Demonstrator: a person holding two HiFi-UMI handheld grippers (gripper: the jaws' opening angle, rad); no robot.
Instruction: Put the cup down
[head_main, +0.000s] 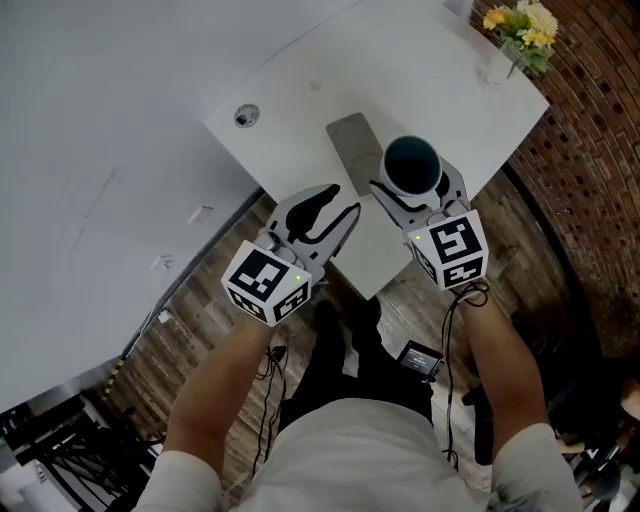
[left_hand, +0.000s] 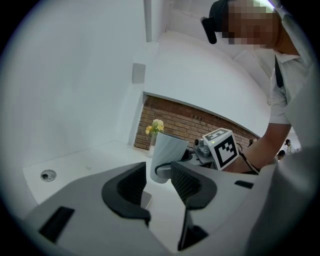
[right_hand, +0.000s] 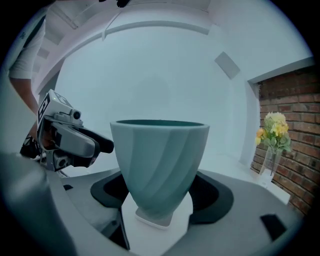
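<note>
The right gripper (head_main: 415, 195) clasps the cup (head_main: 412, 162) over the mat (head_main: 350, 140) on the table (head_main: 300, 90). The left gripper (head_main: 338, 206) gapes empty. Lowering and release seem left.

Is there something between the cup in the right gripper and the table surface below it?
Nothing visible blocks it. The right gripper is shut on the cup, and under it lie only the white table and a flat grey mat. The left gripper stands open beside, clear of it.

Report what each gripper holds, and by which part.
The right gripper holds the cup by its narrow lower body. The left gripper holds nothing, jaws open.
</note>
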